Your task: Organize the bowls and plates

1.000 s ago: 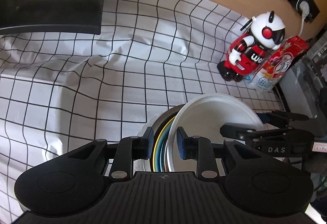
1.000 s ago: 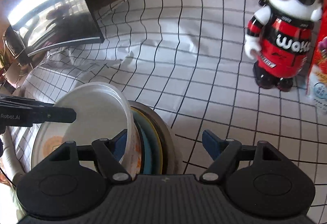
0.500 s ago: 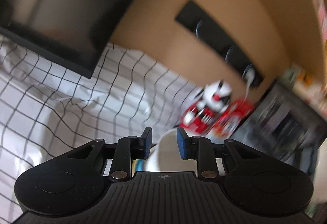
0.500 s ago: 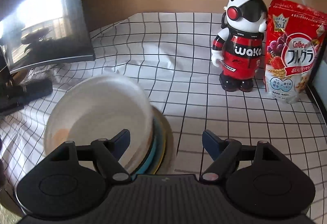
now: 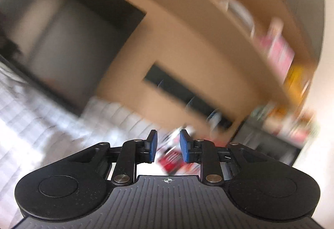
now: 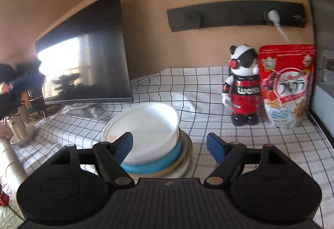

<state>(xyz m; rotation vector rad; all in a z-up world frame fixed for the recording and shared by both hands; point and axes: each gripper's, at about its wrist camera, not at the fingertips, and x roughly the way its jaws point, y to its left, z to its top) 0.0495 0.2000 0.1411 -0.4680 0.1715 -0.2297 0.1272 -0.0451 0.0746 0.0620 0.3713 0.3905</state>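
Observation:
In the right wrist view a white bowl (image 6: 144, 128) tops a stack: a blue dish (image 6: 154, 163), then yellow and pale plates (image 6: 186, 158) on the checked cloth. My right gripper (image 6: 169, 148) is open and empty, raised just in front of the stack, its left finger over the bowl's near rim. My left gripper (image 5: 166, 146) has its blue pads a small gap apart with nothing between them; its view is blurred and aimed at the wall, and no dishes show in it.
A dark monitor (image 6: 87, 61) stands at the back left. A red and white toy robot (image 6: 243, 87) and a red cereal bag (image 6: 287, 87) stand at the back right. A power strip (image 6: 235, 15) is on the wall. A white stand (image 6: 19, 130) sits far left.
Both grippers have lifted up and back from the stack. The white bowl, tilted a second ago, now rests flat on the stack. The left view has swung up toward the wall.

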